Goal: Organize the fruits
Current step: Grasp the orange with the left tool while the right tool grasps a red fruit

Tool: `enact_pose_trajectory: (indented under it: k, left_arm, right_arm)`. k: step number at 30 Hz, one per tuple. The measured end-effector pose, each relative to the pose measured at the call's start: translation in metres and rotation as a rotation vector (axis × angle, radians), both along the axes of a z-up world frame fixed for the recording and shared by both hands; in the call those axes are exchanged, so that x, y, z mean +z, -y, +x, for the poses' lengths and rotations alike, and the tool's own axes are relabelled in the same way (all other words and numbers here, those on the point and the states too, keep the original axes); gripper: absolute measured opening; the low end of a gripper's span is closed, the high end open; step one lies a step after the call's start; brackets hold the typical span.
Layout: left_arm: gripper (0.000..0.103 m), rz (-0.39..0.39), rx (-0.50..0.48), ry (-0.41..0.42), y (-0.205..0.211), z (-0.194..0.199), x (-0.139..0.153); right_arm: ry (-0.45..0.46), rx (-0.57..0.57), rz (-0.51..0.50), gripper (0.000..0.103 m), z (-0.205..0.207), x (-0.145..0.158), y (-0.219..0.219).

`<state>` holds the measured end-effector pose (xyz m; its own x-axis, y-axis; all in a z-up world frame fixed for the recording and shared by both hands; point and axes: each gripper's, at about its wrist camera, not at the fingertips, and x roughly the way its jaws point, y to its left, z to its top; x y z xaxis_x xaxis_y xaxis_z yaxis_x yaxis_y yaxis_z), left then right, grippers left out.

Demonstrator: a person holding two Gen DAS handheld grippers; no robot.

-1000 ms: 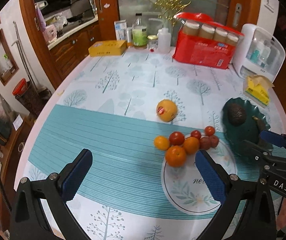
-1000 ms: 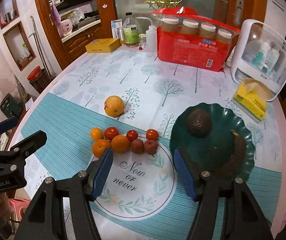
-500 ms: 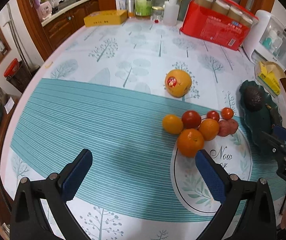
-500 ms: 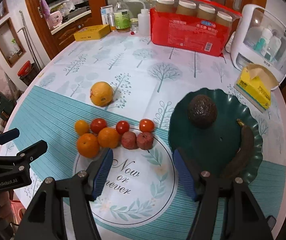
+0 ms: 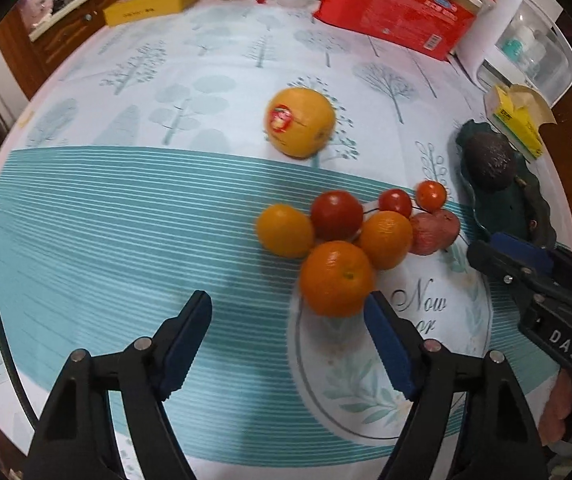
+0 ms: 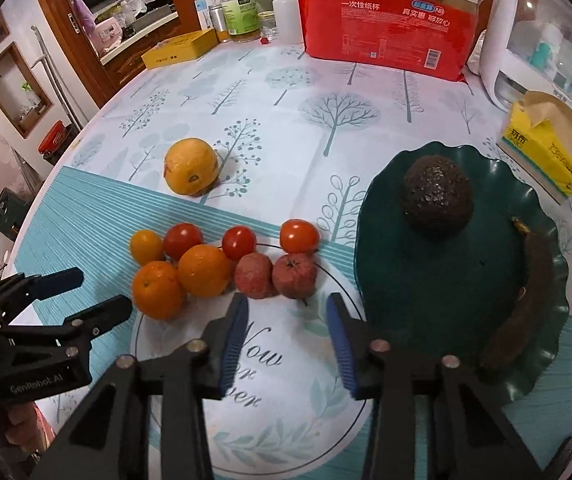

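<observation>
Here: left tongs [image 5: 288, 334] released | right tongs [image 6: 286, 330] released | oranges [image 6: 182, 276] crowd pomegranates [image 6: 276, 276] | grapefruit [image 6: 192, 166] apart

We record a smooth printed tablecloth [image 6: 326, 92], faintly sheened. On it, a glossy dark-green plate [image 6: 426, 280] holds a rough, pebbled matt avocado [image 6: 438, 196]. Left of the plate: shiny smooth tomatoes [image 6: 300, 236], dimpled-skinned oranges [image 6: 204, 270]. Behind the plate: a glossy red plastic-wrapped pack [image 6: 390, 20], a yellow paper tissue pack [image 6: 538, 152]. Both grippers [image 6: 286, 334] look matt black plastic with ribbed blue pads [image 6: 234, 336].
</observation>
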<state>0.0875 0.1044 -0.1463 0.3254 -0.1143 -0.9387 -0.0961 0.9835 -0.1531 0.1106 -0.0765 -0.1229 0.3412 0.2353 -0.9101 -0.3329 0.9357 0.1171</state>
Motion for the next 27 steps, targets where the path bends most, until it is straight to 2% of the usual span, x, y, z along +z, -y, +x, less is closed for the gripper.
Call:
enact_pose_trajectory:
  k: [7,15,23,25,27]
  left_arm:
    - [0.077,-0.040,-0.015,-0.031,0.005,0.010,-0.012]
    - [0.070,-0.078,-0.022,-0.054,0.008,0.018,-0.021]
    - [0.069,-0.065,-0.039,-0.050,0.019,0.025,-0.025]
    - [0.064,-0.064,-0.038,-0.047,0.021,0.029,-0.026]
    - [0.047,-0.082,-0.040,-0.039,0.020,0.029,-0.025]
  right_arm:
    - [-0.011,0.016,-0.001,0.035,0.007,-0.016,0.004]
    - [-0.033,0.008,0.031,0.035,0.018,-0.030,0.004]
    - [-0.026,0.014,0.077,0.035,0.028,-0.037,0.002]
    - [-0.048,0.014,0.080,0.035,0.031,-0.043,0.002]
    - [-0.029,0.024,0.073,0.034,0.029,-0.042,0.001]
